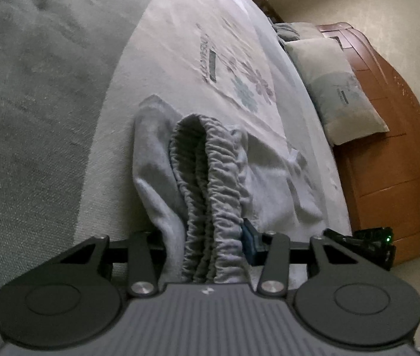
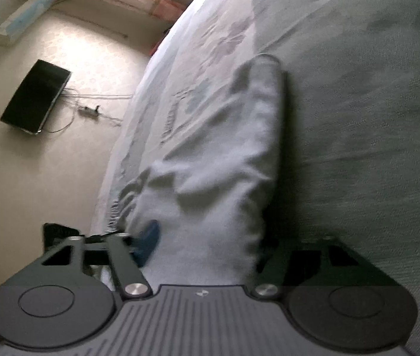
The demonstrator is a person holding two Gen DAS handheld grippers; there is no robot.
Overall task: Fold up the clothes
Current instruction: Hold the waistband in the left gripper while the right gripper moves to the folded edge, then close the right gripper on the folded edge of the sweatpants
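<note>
— Bedroom, is it? What lies on the bed?

— Yes: a bed with a pale floral-printed sheet (image 1: 198, 44). On it lies a pale grey-white soft garment with a gathered elastic waistband (image 1: 210, 184), bunched up close to both cameras.

— Who has hold of it?

— The left gripper (image 1: 207, 237) has the ribbed waistband running straight between its fingers; a blue pad (image 1: 250, 240) presses against the fabric on one side, so it is grasping the waistband. The right gripper (image 2: 207, 249) has plain cloth of the same garment between its fingers, one blue pad (image 2: 147, 243) showing beside it. That view is blurred, and I cannot tell whether it is clenched on the cloth.

— And round about?

— A grey-green textured blanket (image 1: 32, 103) covers the bed beside the sheet. A pale rectangular pillow (image 1: 334, 89) leans by the orange-brown wooden headboard (image 1: 393, 154). The right view shows a black flat screen (image 2: 36, 96) on the cream wall, with cables trailing from it.
</note>
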